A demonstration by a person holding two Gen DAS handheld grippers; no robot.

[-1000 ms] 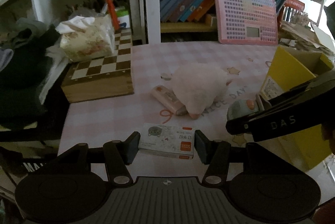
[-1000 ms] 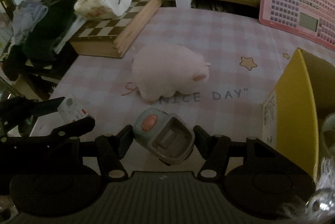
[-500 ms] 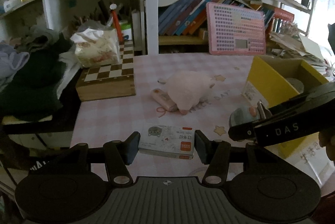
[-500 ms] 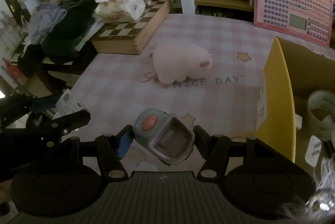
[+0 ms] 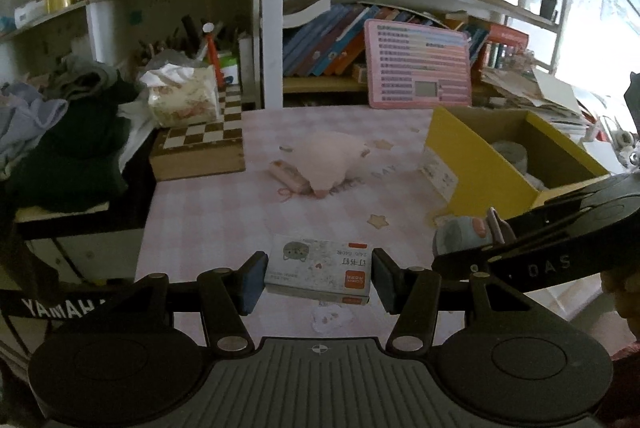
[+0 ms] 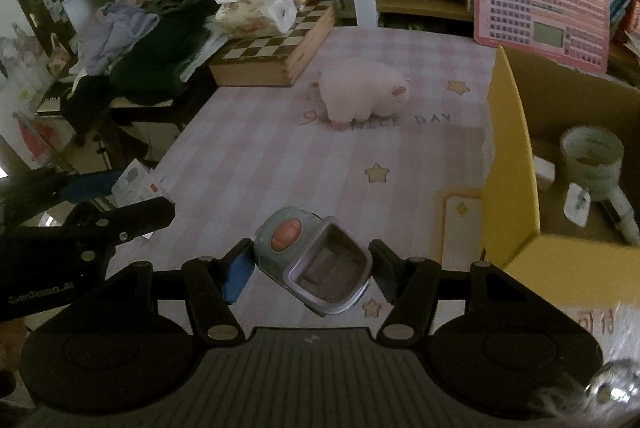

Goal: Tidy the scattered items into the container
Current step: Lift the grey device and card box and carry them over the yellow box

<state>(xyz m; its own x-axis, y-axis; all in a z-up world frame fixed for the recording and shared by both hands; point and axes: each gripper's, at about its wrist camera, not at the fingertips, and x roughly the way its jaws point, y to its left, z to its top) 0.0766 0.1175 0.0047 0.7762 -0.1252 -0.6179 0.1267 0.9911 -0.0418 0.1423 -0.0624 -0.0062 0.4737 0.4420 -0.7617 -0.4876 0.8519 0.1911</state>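
My left gripper [image 5: 318, 278] is shut on a small white staples box [image 5: 318, 268] with a grey cat picture, held above the pink checked table. My right gripper [image 6: 310, 268] is shut on a grey toy [image 6: 312, 258] with an orange button, held above the table left of the yellow box [image 6: 516, 164]. The yellow box [image 5: 476, 164] stands open at the right and holds a tape roll [image 6: 592, 156] and small items. A pink plush pig [image 5: 332, 164] lies mid-table, with a pink flat item [image 5: 286, 174] against it.
A chessboard box [image 5: 200, 148] with a tissue pack [image 5: 182, 102] on it stands at the back left. A pink keypad board [image 5: 418, 64] leans on the bookshelf. Clothes [image 5: 60, 132] pile at the left, off the table edge.
Both grippers have risen and drawn back with their items, so the table and yellow box look farther and lower. The right gripper has moved closer to the box.
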